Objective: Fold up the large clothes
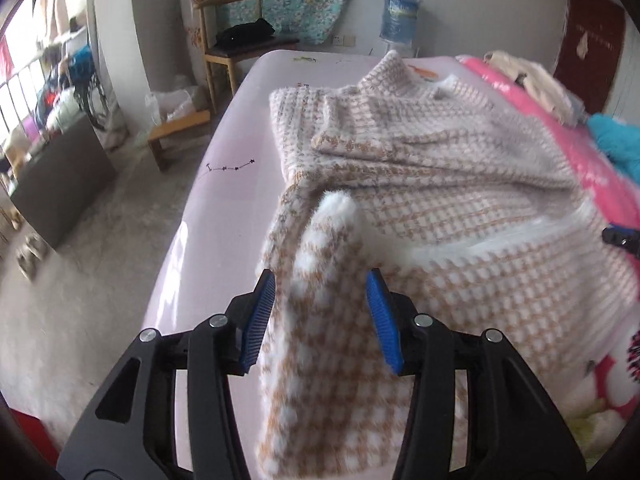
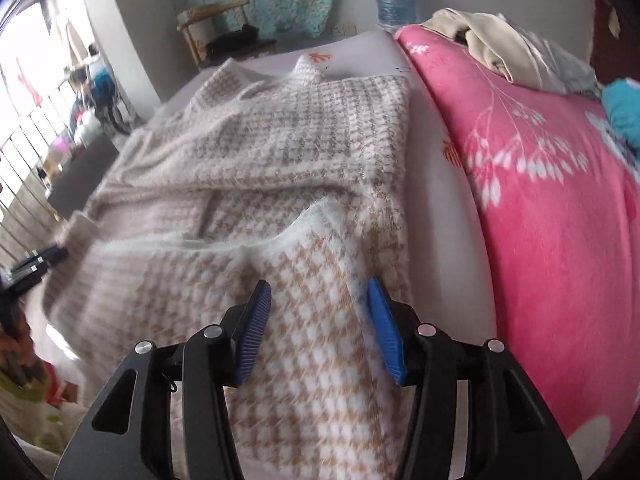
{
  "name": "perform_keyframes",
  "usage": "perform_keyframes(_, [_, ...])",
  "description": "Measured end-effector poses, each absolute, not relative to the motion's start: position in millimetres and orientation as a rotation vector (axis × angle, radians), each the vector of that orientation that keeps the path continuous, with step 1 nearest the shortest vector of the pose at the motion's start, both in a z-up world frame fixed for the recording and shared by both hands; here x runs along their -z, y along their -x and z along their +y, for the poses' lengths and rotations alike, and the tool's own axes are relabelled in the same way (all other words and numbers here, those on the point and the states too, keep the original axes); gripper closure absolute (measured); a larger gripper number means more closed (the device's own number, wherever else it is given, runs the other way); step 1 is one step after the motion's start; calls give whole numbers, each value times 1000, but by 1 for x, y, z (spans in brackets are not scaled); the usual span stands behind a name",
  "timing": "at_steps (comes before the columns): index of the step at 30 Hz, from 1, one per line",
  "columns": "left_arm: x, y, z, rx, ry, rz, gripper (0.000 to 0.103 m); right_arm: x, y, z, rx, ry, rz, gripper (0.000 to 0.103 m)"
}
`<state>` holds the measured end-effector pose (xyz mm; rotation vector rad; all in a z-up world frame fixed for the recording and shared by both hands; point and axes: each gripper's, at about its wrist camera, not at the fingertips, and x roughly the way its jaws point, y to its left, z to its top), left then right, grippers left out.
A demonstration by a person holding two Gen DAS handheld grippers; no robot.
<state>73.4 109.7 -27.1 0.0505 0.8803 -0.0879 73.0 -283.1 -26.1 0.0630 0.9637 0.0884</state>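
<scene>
1. Nearest the left wrist camera, the left gripper (image 1: pixel 321 316) stands with its blue pads (image 1: pixel 261 320) well apart; a bunched fold of the houndstooth sweater (image 1: pixel 420 168) rises between them, and the pads do not look pressed onto it, though motion blur makes contact hard to rule out.

2. Close to the right wrist camera, the right gripper (image 2: pixel 320 326) is likewise spread; the sweater's near hem (image 2: pixel 312 248) humps up between its pads (image 2: pixel 254 330), seemingly lying loose rather than pinched.

3. Just beyond both tools, the near part of the sweater is doubled back over the body, its white fuzzy inner face showing along the fold; I judge that a first lengthwise fold is laid or being laid down.

4. Farther on, the upper body and a sleeve (image 1: pixel 360 136) lie crossed over the chest, so the sleeves look already tucked in; the collar (image 1: pixel 390 66) points away from the cameras.

5. Under it all lies the pale lilac mattress (image 1: pixel 224 152); a pink floral blanket (image 2: pixel 540 184) lies beside the sweater on the right, touching or nearly so.

6. What seems left: smoothing the rumpled near edge and perhaps one more fold to make a compact bundle.

7. Farthest off stand a wooden chair (image 1: pixel 232 32) and a water bottle (image 1: pixel 398 16) by the wall.
</scene>
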Motion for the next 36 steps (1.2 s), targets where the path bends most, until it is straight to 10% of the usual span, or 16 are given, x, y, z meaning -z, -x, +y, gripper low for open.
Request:
perform_keyframes(5, [35,-75,109,81,-88,877,90,25,-70,-283,-55,-1,954,94])
perform_keyframes(16, [-26,-97,112,77,-56,671,93,-38,-84,-293,1,-2,721,96])
perform_keyframes(36, [44,-150,113,54,-51,825,80,40,-134,-299,35,-31,897,90])
